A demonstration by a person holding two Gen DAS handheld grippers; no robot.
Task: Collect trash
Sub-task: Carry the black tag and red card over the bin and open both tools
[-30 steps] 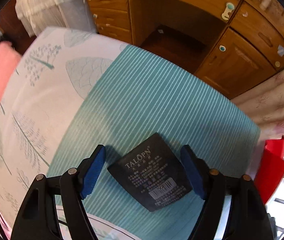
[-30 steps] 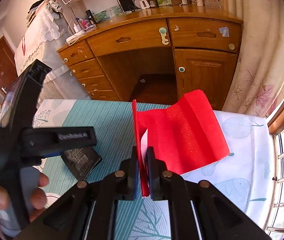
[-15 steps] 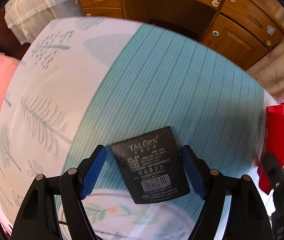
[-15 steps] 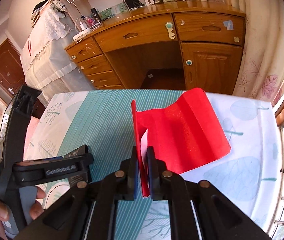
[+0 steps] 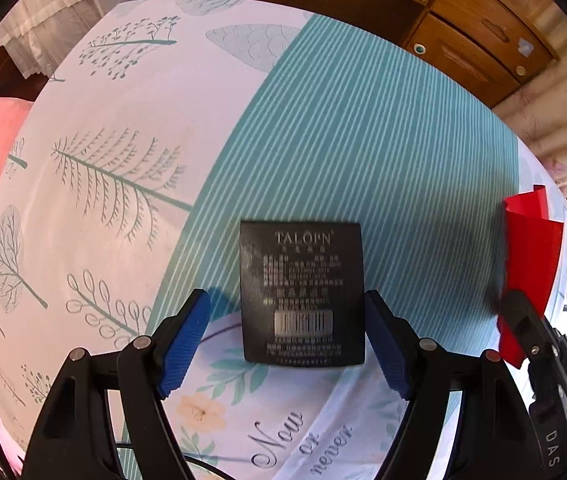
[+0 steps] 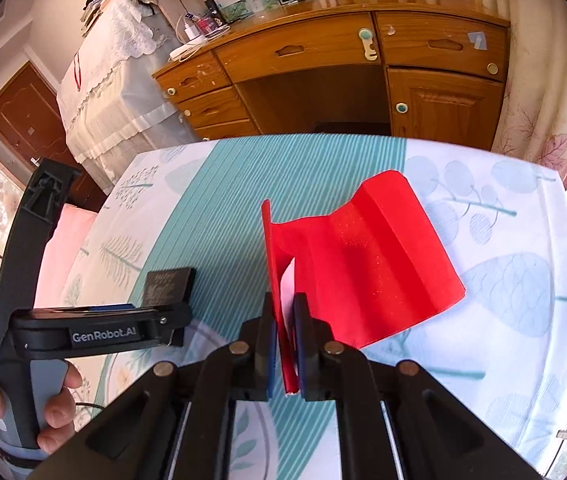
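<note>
Change since a second ago: black TALOPN label card [image 5: 302,294] was skewed between the left gripper's fingers; now it sits square to them, and more of the leaf-print bedsheet [image 5: 95,128] shows.
Black card: lies flat on the teal striped band [image 5: 363,140] of the sheet, barcode end toward the camera, a likely piece of trash not yet picked up.
Left gripper [image 5: 287,340]: points down over the card, jaws spread wide with one blue pad on each side edge; the right pad looks almost at the edge, the left stands clear, neither pressing. The squared-up pose seems meant for a clean pinch across the card's width.
Red folded paper [image 6: 359,264]: pinched by its edge in the right gripper [image 6: 283,344], jaws pressed together on it, sheet raised off the bed, probably collected trash kept clear.
Person's hand [image 6: 43,404]: wraps the left gripper's handle.
Wooden desk [image 6: 343,52]: beyond the foot of the bed.
</note>
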